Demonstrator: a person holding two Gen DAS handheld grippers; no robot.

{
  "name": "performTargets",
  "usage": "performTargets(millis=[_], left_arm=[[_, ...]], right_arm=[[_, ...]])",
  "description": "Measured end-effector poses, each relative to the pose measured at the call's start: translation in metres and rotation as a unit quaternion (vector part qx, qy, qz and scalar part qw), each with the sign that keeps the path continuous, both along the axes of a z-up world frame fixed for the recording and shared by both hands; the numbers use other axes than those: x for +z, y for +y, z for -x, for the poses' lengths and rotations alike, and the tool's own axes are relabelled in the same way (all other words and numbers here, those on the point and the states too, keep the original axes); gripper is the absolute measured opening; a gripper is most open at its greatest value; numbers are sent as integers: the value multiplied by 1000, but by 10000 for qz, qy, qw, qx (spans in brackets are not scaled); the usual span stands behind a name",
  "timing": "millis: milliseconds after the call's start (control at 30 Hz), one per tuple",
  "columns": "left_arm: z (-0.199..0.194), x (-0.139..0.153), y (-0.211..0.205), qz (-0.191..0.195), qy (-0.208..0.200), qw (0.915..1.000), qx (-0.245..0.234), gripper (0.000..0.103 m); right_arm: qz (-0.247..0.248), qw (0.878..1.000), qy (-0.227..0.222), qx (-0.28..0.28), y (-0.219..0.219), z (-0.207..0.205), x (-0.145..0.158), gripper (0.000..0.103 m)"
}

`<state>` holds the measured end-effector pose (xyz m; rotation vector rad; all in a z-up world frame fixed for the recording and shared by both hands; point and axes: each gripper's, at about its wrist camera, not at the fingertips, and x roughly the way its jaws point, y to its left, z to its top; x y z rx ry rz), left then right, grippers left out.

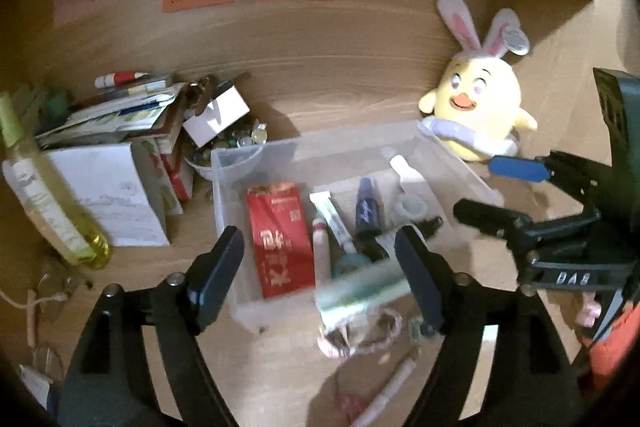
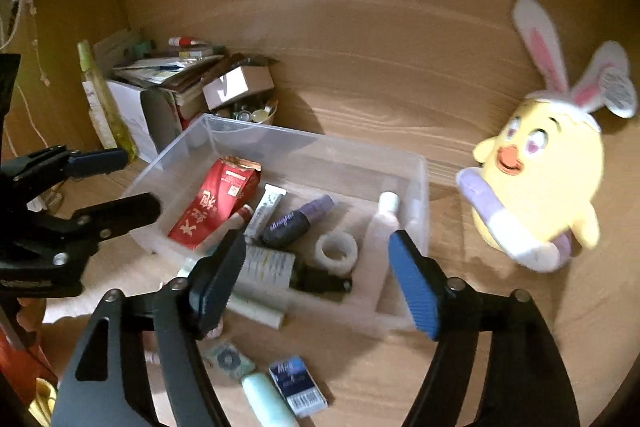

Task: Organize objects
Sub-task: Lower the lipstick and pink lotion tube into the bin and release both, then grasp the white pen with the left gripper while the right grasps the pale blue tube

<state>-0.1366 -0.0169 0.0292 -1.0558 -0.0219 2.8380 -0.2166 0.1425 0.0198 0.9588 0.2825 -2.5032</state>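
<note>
A clear plastic bin (image 1: pixel 224 187) (image 2: pixel 420 187) sits mid-desk. Inside lie a red packet (image 1: pixel 280 239) (image 2: pixel 216 203), a dark purple bottle (image 1: pixel 366 211) (image 2: pixel 296 219), a tape roll (image 2: pixel 336 249) and tubes. My left gripper (image 1: pixel 320 271) (image 2: pixel 116 185) is open over the bin's near rim. A blurred pale green-white box (image 1: pixel 360 293) lies loose between its jaws, close to the right finger. My right gripper (image 2: pixel 316 283) (image 1: pixel 500 193) is open above the bin's near right end, with nothing pressed between its pads.
A yellow plush chick with bunny ears (image 1: pixel 480 107) (image 2: pixel 536 179) stands right of the bin. Papers and boxes (image 1: pixel 120 131) are piled at the left beside a yellow bottle (image 1: pixel 48 199). A blue box (image 2: pixel 298 385), a pale tube (image 2: pixel 264 399) and a pen (image 1: pixel 388 391) lie in front.
</note>
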Motion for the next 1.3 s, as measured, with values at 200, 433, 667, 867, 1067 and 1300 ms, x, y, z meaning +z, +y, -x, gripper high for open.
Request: performTargets(millis=[200, 433, 667, 867, 1067, 1300], left_arm=[[-32, -17, 4, 123, -166, 9998, -32, 79], [-53, -54, 19, 30, -639, 9970, -427, 58], [-59, -79, 48, 116, -970, 9910, -917, 36], [-53, -94, 58, 234, -1178, 9870, -1072, 35], [-59, -93, 54, 124, -1252, 9859, -1108, 20], [-85, -92, 52, 121, -1326, 9833, -1239, 17]], right_arm=[[-25, 10000, -59, -15, 14, -29, -15, 73], [-24, 9990, -450, 18, 24, -58, -54, 73], [-16, 9959, -892, 144, 25, -73, -87, 62], [-189, 9952, -912, 314, 17, -81, -92, 40], [-175, 9951, -905, 357, 17, -91, -93, 23], [-117, 9954, -886, 347, 32, -112, -93, 23]])
